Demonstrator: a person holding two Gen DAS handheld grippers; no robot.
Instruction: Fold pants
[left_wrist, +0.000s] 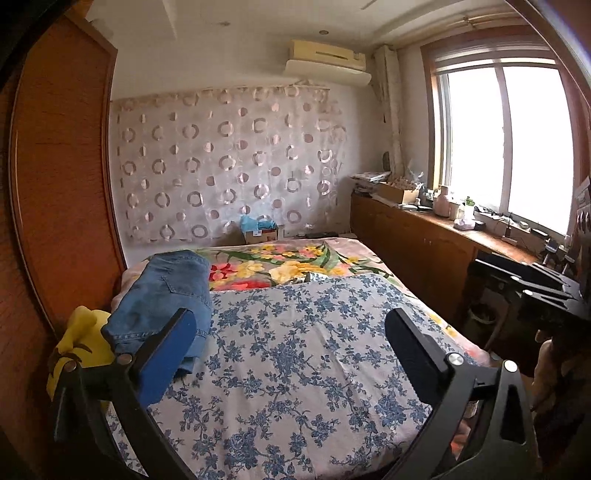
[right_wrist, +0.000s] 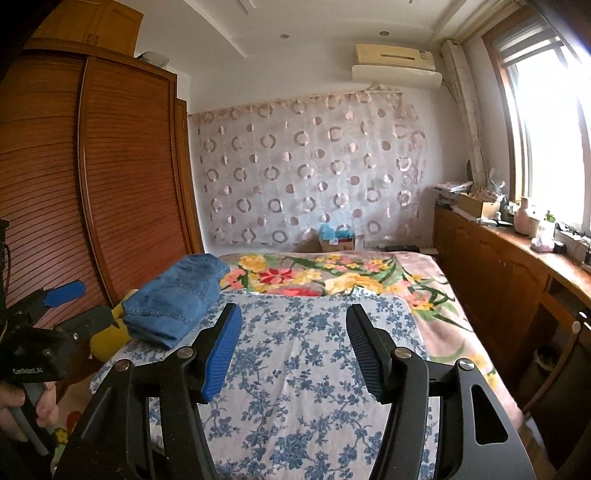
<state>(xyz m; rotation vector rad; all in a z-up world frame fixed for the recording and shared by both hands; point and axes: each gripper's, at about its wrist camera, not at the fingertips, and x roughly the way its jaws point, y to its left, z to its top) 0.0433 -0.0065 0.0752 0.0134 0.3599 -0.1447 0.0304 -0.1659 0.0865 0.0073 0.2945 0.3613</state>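
Blue denim pants (left_wrist: 168, 295) lie folded in a compact stack at the left edge of the bed, partly on the blue-flowered sheet (left_wrist: 295, 369). They also show in the right wrist view (right_wrist: 177, 299). My left gripper (left_wrist: 288, 332) is open and empty, held above the sheet, its left finger just in front of the pants. My right gripper (right_wrist: 291, 332) is open and empty above the sheet, to the right of the pants. The left gripper also shows at the left of the right wrist view (right_wrist: 79, 308), near the pants.
A yellow plush toy (left_wrist: 79, 347) lies at the bed's left edge beside the pants. A wooden wardrobe (right_wrist: 92, 184) stands close on the left. A floral blanket (right_wrist: 332, 277) covers the far bed. A low wooden cabinet (right_wrist: 498, 266) with clutter runs along the right under the window.
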